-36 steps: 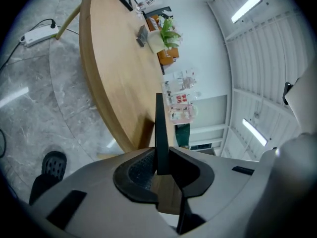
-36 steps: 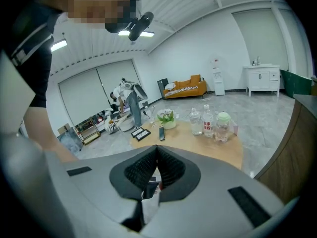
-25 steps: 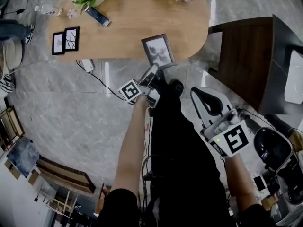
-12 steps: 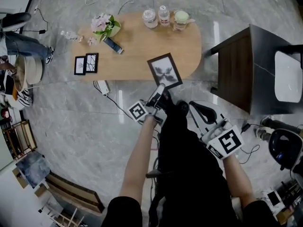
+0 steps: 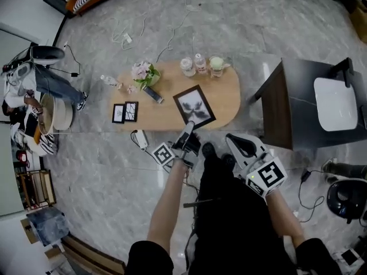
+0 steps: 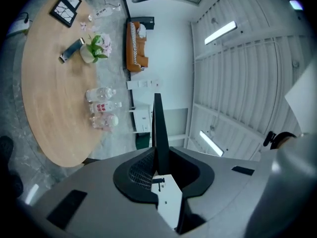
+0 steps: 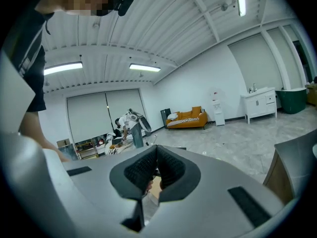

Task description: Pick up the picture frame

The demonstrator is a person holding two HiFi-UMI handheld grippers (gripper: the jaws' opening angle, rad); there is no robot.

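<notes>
The picture frame [image 5: 194, 106], dark-edged with a grey floral print, is gripped at its near edge by my left gripper [image 5: 187, 130], and it hangs over the near side of the oval wooden table [image 5: 226, 99]. In the left gripper view the frame [image 6: 158, 128] shows edge-on as a thin dark blade pinched between the pads of the left gripper [image 6: 157, 155]. My right gripper [image 5: 239, 146] hovers to the right of the frame, apart from it. In its own view the right gripper [image 7: 155, 170] has its pads together with nothing between them.
On the table lie two small framed pictures [image 5: 125, 112], a flower vase [image 5: 143, 73], a dark remote [image 5: 152, 94] and bottles [image 5: 199, 64]. A dark side table [image 5: 298, 105] stands at the right. A power strip [image 5: 139, 138] and cables lie on the marble floor. A person [image 5: 34, 82] is at the left.
Both grippers have risen, and the left one has carried the picture frame up with it. The table and floor now look smaller and farther below.
</notes>
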